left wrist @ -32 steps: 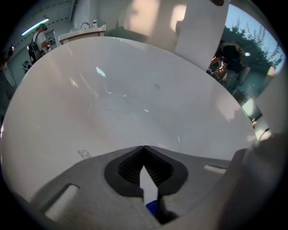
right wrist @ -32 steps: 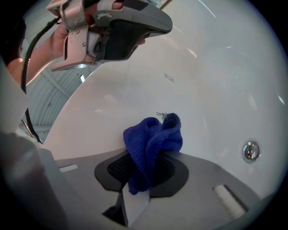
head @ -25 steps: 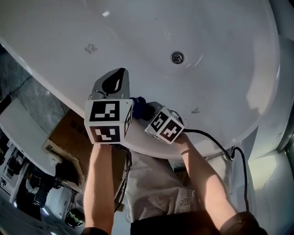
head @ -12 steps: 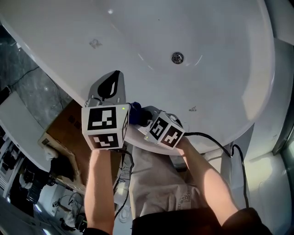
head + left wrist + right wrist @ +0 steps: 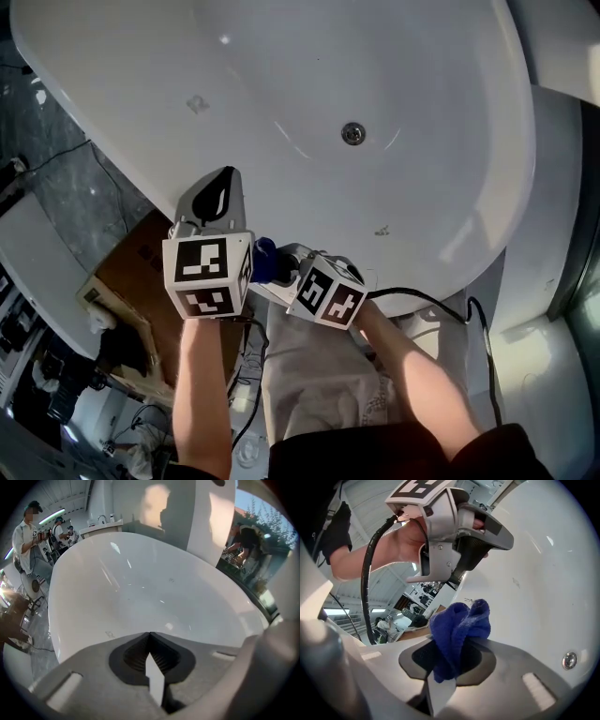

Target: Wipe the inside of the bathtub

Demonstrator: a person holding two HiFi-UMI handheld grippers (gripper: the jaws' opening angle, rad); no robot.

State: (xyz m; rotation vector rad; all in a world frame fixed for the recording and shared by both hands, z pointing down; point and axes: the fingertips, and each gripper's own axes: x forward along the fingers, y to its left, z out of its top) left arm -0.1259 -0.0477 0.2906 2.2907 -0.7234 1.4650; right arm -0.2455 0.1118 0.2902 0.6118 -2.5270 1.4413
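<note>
By bathtub rim, right gripper, cloth

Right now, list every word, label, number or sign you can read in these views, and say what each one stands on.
No text can be read.
Left cube, right cube: black-and-white square markers, no letters.
Box: dark print, too small to read.
Tub: small grey marks, illegible.
</note>
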